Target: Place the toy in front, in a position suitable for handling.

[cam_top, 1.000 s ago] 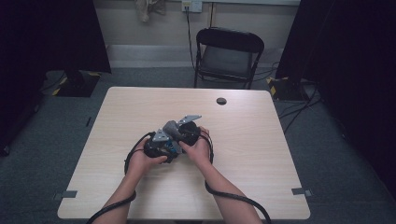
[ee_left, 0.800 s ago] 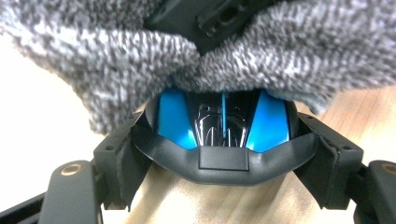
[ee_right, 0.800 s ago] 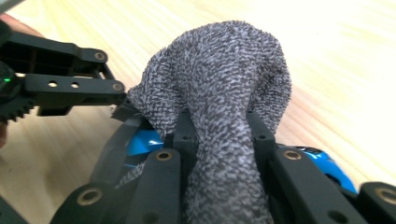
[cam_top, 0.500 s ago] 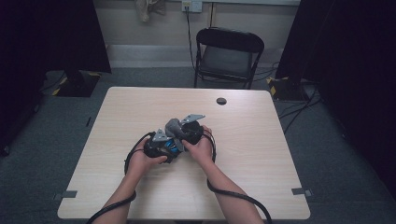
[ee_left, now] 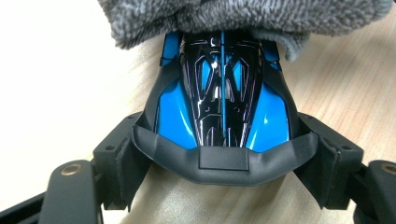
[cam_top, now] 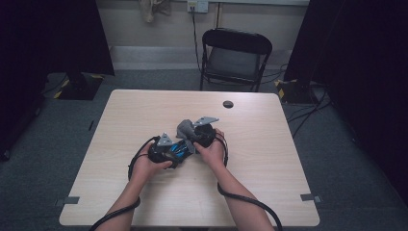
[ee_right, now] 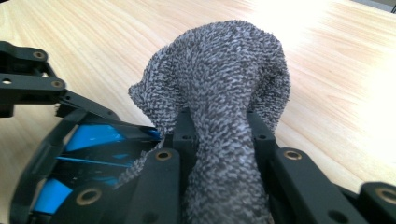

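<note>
the left gripper (ee_left: 219, 154) clamps a blue toy car (ee_left: 223, 100) at mid-desk (cam_top: 144, 110). the right gripper (ee_right: 219, 135) pinches a grey cloth (ee_right: 224, 88) that rests on the car's far end.

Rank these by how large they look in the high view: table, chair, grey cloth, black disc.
1. Table
2. Chair, though it stands farther from the camera
3. Grey cloth
4. Black disc
</note>
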